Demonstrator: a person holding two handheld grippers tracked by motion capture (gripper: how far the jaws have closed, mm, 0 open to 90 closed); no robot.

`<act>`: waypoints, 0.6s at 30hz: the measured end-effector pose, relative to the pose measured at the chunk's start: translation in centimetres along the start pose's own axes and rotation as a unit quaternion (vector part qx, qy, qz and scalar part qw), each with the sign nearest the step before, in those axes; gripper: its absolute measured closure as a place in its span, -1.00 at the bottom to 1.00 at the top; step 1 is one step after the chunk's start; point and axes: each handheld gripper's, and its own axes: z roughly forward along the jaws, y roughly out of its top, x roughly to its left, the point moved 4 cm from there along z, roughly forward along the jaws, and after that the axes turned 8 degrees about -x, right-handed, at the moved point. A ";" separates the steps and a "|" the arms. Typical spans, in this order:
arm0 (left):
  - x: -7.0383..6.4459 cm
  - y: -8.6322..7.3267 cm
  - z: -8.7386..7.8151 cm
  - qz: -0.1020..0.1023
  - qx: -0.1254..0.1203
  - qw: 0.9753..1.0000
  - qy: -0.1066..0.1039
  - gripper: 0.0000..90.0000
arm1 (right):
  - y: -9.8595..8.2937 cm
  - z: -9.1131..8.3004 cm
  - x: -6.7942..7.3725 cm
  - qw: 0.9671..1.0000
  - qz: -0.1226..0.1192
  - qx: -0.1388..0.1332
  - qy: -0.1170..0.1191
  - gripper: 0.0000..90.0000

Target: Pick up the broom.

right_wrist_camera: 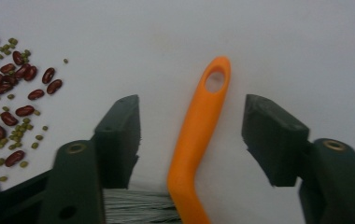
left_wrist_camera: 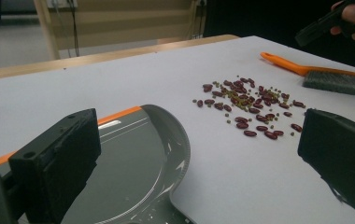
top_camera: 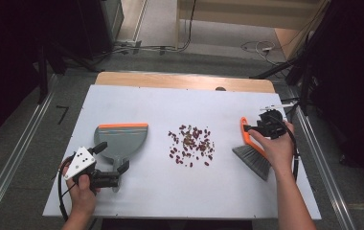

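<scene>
Across the middle of the white table lies a loose scatter of dark red beans and small green peas, none of it gathered yet — the sweeping looks barely begun. To its left sits the grey plastic dustpan with an orange front edge, flat on the table; the left gripper hovers at its handle with jaws spread wide and nothing between them. To the right of the scatter lies the small hand brush with an orange handle and grey bristles, and the right gripper straddles that handle (jaws well apart on either side, not yet pinching it). Judging from this, both tools remain to be grasped — then the sweeping itself.
</scene>
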 end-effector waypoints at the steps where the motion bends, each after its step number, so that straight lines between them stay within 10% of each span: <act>1: 0.0 0.0 0.0 -0.001 0.000 1.000 0.000 -1.00 | -0.4 0.5 -0.1 1.000 -0.005 0.026 -0.013 0.00; 11: -0.1 0.0 0.1 0.001 0.001 1.000 -0.002 -1.00 | -2.2 1.7 -0.1 0.997 0.044 0.063 0.018 0.40; 18: -0.2 0.0 0.1 0.003 0.001 1.000 -0.004 -1.00 | -3.0 2.5 0.2 0.994 0.026 0.107 -0.015 0.38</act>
